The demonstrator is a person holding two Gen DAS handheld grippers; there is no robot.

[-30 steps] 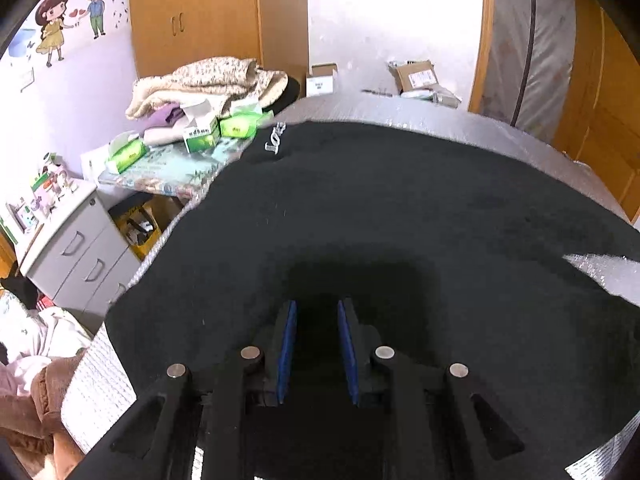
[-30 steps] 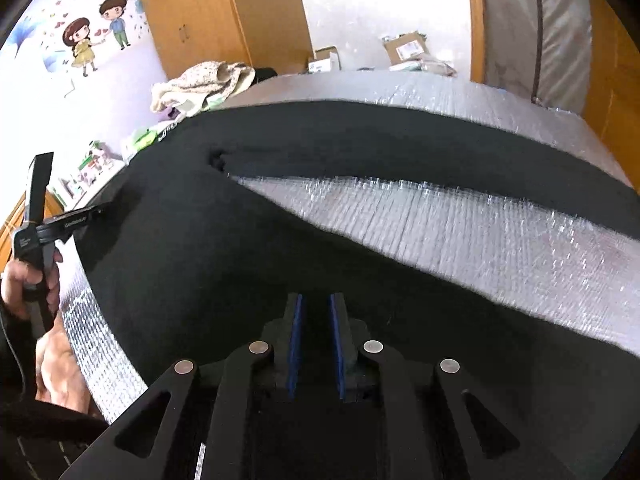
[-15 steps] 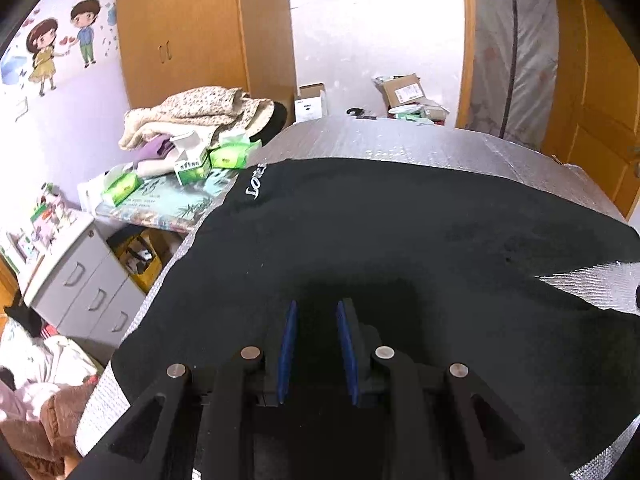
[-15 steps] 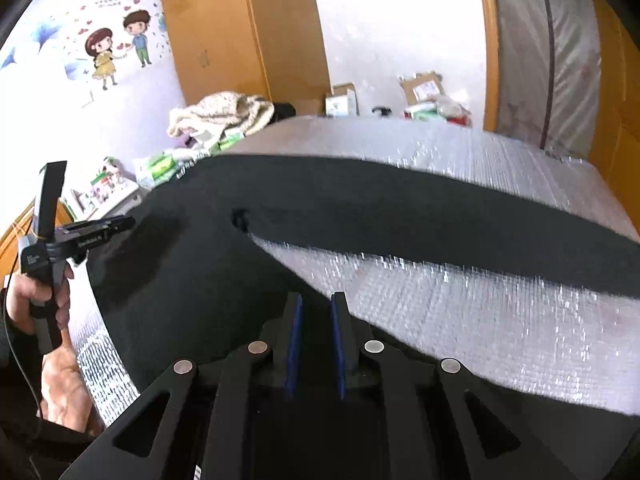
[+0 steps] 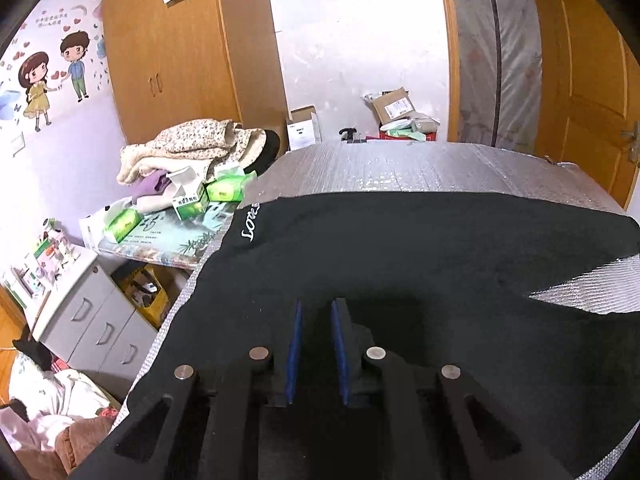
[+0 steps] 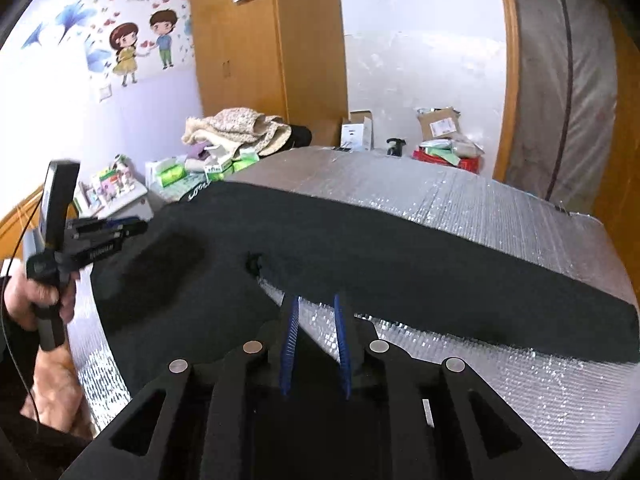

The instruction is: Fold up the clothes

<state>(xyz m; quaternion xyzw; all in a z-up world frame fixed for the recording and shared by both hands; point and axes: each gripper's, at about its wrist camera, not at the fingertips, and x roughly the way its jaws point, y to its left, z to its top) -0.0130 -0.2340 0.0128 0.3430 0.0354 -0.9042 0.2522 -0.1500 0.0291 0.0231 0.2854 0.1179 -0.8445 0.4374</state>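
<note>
The left gripper (image 5: 316,312) is hovering over the near part of black trousers (image 5: 400,264), its blue pads a narrow gap apart and closing, with nothing between them. The right gripper (image 6: 315,304) is hanging above the spot where the trouser legs part, its pads narrowly spread and opening, also empty; only the silver mat (image 6: 460,208) is showing through the gap. A hand (image 6: 36,292) is gripping the left gripper's handle at the left edge of the right-wrist view. The trousers are lying flat on the mat, one leg running to the far right (image 6: 520,292), the other lying near, under the right gripper, and the waist with white lettering (image 5: 250,222) sitting at the far left edge. Left of the mat, tissue packs (image 5: 226,188) and a heap of blankets (image 5: 192,148) are resting on a side table, above a grey drawer unit (image 5: 92,320). Farther back, cardboard boxes (image 5: 394,104) and a wooden wardrobe (image 5: 172,52) are standing against the wall.
</note>
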